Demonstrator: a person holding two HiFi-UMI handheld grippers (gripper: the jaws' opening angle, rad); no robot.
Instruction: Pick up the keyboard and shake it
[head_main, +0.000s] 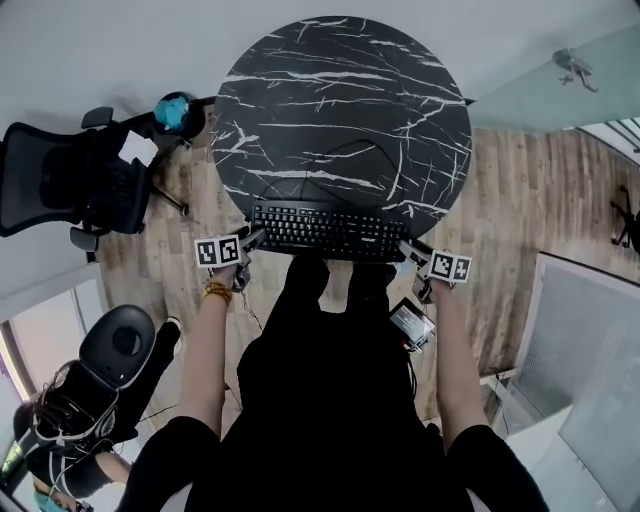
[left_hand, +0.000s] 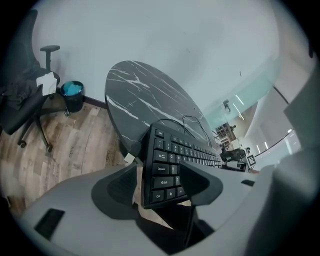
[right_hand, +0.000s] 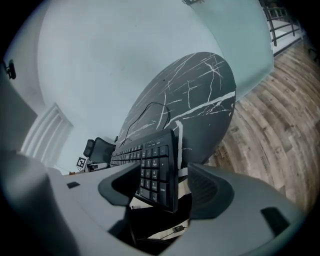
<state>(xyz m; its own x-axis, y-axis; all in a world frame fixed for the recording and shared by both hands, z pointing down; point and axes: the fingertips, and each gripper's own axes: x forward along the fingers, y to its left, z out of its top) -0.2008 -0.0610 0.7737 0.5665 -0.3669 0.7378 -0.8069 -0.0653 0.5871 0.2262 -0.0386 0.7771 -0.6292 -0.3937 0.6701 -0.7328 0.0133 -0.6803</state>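
Caught with the keyboard (head_main: 327, 230) lying flat at the near edge of the table (head_main: 345, 100), unlifted and gripped at neither end; judged to stand either before the pick-up or after the set-down, with no telling which. Held the left gripper (head_main: 251, 240) round the left end, jaws spread and outer pad clear, forearm reaching straight forward. Held the right gripper (head_main: 409, 251) likewise round the number-pad end, jaws wide and not pressing.
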